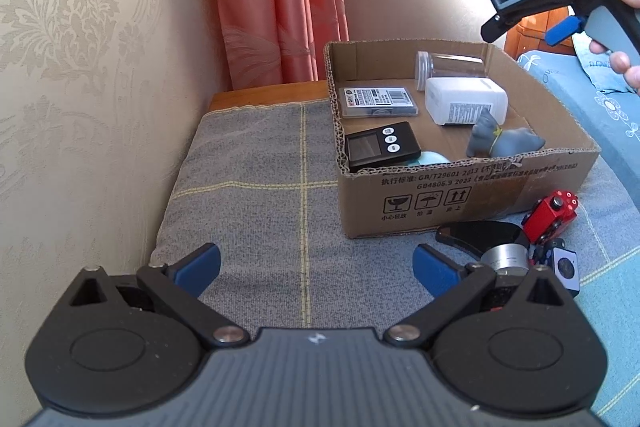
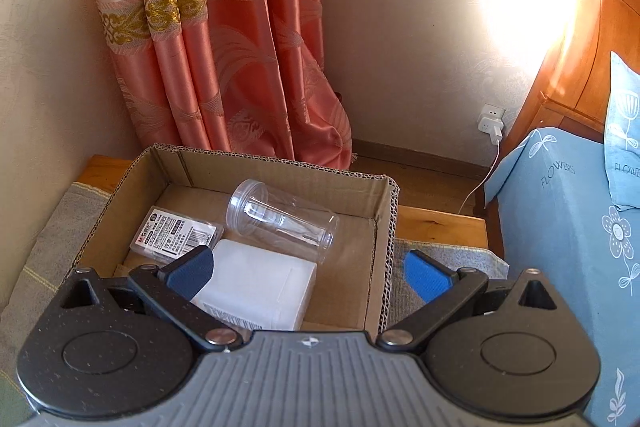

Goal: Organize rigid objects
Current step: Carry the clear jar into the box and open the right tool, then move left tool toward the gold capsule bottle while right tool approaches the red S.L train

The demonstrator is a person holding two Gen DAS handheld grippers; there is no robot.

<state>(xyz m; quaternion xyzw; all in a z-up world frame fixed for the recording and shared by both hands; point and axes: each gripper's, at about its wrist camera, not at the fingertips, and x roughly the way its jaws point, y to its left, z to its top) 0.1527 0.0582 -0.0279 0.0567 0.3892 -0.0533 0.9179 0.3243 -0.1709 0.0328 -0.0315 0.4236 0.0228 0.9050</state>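
Right gripper (image 2: 308, 273) jaws spread wide, empty, straddling the cardboard box (image 2: 384, 247) right wall; white bottle (image 2: 260, 287) lies between them. Left gripper (image 1: 316, 267) jaws apart over bare grey cloth (image 1: 256, 195).

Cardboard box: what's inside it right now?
In the cardboard box: a clear plastic cup on its side, a white bottle, a labelled flat case, a black timer and a grey toy. A pale blue object under the timer is mostly hidden.

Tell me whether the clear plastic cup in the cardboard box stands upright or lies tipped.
Tipped: the clear plastic cup lies on its side on the cardboard box floor, rim pointing sideways.
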